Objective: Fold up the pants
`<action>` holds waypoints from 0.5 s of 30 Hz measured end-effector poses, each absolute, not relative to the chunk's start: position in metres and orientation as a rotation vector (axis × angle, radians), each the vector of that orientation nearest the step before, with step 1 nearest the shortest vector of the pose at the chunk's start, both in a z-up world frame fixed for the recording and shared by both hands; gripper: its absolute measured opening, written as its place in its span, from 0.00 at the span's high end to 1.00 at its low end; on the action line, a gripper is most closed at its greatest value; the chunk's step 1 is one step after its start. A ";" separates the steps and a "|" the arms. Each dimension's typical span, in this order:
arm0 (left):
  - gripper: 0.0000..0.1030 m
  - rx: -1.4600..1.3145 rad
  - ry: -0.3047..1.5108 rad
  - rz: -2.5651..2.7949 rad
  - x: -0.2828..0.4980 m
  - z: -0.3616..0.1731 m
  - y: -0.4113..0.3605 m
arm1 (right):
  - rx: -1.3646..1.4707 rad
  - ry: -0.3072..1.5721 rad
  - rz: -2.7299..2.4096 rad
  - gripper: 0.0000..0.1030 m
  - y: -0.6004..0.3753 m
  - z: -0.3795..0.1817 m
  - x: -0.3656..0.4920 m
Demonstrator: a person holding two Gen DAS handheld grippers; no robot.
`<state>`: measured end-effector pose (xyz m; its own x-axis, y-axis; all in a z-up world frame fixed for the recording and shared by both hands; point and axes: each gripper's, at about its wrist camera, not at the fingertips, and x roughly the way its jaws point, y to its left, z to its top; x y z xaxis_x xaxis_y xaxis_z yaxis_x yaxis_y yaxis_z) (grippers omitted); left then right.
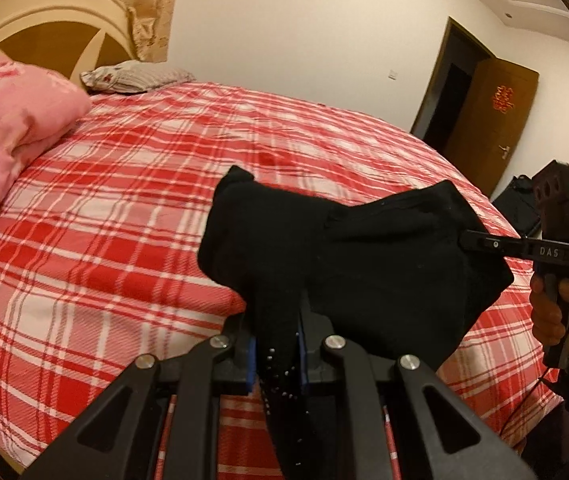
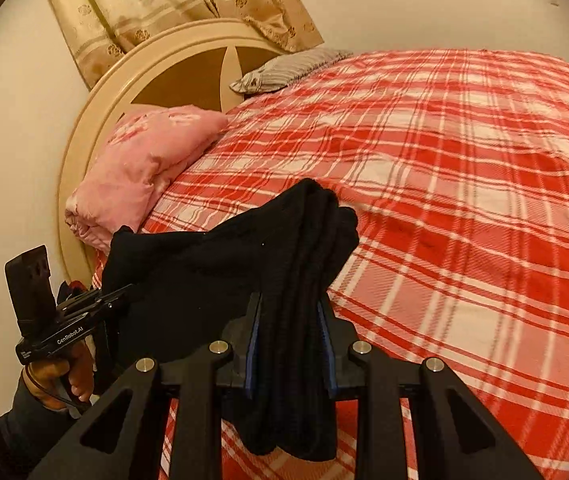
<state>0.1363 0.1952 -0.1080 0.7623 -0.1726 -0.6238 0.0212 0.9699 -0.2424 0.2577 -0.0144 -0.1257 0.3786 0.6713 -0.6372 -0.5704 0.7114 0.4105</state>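
Red-and-white checked bed cover (image 2: 464, 200) fills the room's bed. Above its near edge, the black soft fabric pants (image 1: 364, 256) hang bunched between the left tool (image 1: 277, 354) and right tool (image 2: 290, 344). Each tool is clenched on one end, probably to keep the cloth off the bed for laying it flat.

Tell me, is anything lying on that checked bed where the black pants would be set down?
Nothing visible does. Both claws, left and right, grip the black pants above the plaid bedspread, which lies bare ahead. The pink quilt and small pillow sit far off by the headboard.

"DAS" on right gripper (image 1: 469, 243); "GenRobot.AI" on left gripper (image 2: 122, 296).
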 end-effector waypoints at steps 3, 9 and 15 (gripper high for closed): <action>0.85 -0.240 0.719 -0.094 0.136 -0.118 0.202 | 0.128 0.904 0.784 0.74 -0.010 -0.138 0.264; 0.85 -0.241 0.746 -0.082 0.137 -0.132 0.200 | 0.146 0.952 0.740 0.74 -0.013 -0.158 0.275; 0.79 -0.186 0.762 -0.051 0.141 -0.143 0.191 | 0.141 0.987 0.693 0.74 -0.012 -0.173 0.281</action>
<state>0.1412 0.1912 -0.1427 0.7231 -0.1130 -0.6815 -0.0217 0.9823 -0.1859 0.2808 -0.0118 -0.1728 0.3580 0.5961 -0.7187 -0.4734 0.7793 0.4105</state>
